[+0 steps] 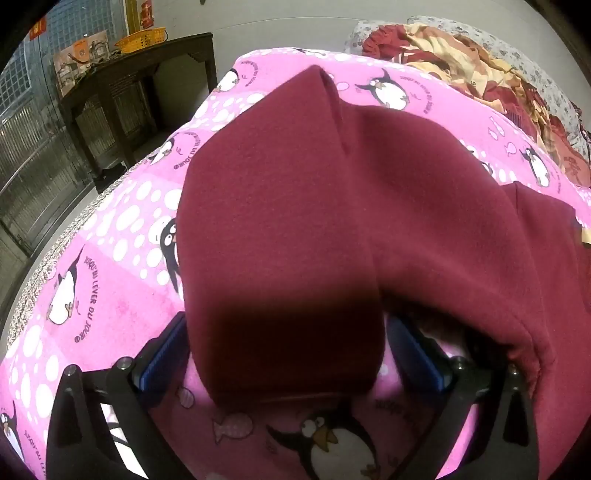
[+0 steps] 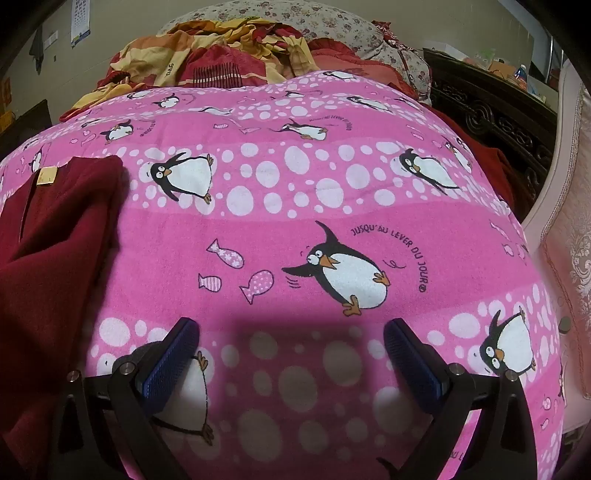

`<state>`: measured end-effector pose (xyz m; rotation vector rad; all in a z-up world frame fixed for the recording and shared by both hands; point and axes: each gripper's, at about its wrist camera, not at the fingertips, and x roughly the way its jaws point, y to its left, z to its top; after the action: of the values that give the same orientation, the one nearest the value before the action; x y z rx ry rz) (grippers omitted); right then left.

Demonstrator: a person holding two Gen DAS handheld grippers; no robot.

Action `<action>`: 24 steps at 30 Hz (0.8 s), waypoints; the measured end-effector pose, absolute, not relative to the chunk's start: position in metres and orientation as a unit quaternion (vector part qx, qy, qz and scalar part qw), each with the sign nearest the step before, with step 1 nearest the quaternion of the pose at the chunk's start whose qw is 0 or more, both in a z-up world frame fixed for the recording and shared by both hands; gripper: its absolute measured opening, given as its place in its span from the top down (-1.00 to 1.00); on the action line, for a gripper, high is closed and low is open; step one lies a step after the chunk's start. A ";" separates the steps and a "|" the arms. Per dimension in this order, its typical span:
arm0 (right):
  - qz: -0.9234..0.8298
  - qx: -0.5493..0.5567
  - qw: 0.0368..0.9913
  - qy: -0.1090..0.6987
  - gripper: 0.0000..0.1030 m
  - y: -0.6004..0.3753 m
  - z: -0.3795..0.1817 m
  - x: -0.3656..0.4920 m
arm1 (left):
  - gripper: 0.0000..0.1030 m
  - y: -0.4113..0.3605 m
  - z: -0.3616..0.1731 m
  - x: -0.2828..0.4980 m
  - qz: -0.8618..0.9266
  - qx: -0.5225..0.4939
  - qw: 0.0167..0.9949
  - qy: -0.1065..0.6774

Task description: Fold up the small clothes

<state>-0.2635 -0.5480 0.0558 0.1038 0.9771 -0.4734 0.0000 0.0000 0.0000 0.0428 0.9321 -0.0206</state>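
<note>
A dark red fleece garment point(image 1: 332, 206) lies on a pink penguin-print blanket point(image 1: 110, 266). One long part of it runs toward the camera and ends between the fingers of my left gripper point(image 1: 286, 354). The jaws stand wide apart on either side of that cloth end, not pinching it. In the right wrist view the same garment point(image 2: 55, 251) lies at the left edge, with a small yellow tag point(image 2: 47, 174) on it. My right gripper point(image 2: 291, 354) is open and empty over bare blanket point(image 2: 295, 192), to the right of the garment.
A heap of red and yellow bedding point(image 2: 221, 55) and a floral pillow point(image 2: 314, 22) lie at the far end of the bed. A dark wooden table point(image 1: 136, 85) with a yellow basket point(image 1: 142, 38) stands left. A carved headboard point(image 2: 491, 110) is at the right.
</note>
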 end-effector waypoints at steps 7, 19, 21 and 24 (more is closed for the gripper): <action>-0.225 0.050 0.855 0.465 -0.99 -0.548 0.056 -0.264 | -1.00 0.000 0.000 0.000 -0.009 0.022 0.893 0.450; -0.225 0.049 0.855 0.465 -0.99 -0.552 0.054 -0.263 | -1.00 0.005 0.013 -0.009 -0.028 0.027 0.888 0.459; -0.225 0.050 0.855 0.465 -0.99 -0.552 0.054 -0.263 | -1.00 0.007 0.027 -0.023 -0.026 0.042 0.895 0.443; -0.225 0.050 0.855 0.464 -0.99 -0.551 0.054 -0.266 | -1.00 0.003 0.045 -0.041 -0.041 0.058 0.898 0.435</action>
<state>-0.2655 -0.5509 0.0541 0.1046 0.9750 -0.4729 -0.0407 0.0027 0.0452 0.1211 0.9013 -0.0851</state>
